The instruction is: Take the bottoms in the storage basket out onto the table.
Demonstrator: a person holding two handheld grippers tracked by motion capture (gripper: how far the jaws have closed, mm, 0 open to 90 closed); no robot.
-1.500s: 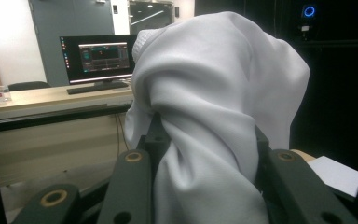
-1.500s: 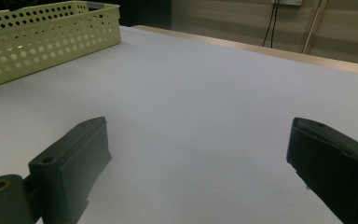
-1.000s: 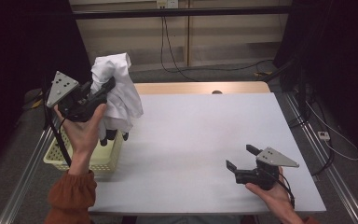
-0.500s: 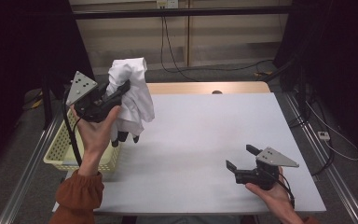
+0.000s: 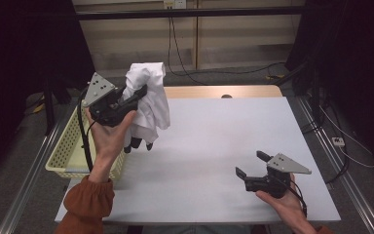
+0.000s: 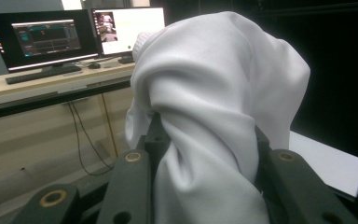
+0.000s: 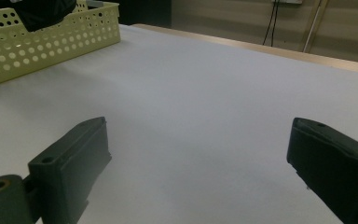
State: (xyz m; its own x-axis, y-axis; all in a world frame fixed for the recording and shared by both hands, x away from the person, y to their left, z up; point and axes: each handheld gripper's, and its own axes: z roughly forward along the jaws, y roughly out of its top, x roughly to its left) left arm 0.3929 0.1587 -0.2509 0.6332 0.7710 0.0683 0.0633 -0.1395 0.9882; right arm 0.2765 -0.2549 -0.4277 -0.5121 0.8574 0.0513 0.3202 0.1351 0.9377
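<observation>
Pinched between the closed jaws of the left gripper [image 5: 135,95], the white garment [image 5: 148,105] is held aloft at ten o'clock above the table [image 5: 214,146], apparently lifted from the yellow basket [image 5: 70,146] but not yet laid down, while the right gripper [image 5: 251,165] is kept spread and empty at five o'clock.

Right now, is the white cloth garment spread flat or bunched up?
Bunched up. The white cloth garment hangs crumpled from the left gripper, lifted above the yellow perforated basket and the white table.
</observation>
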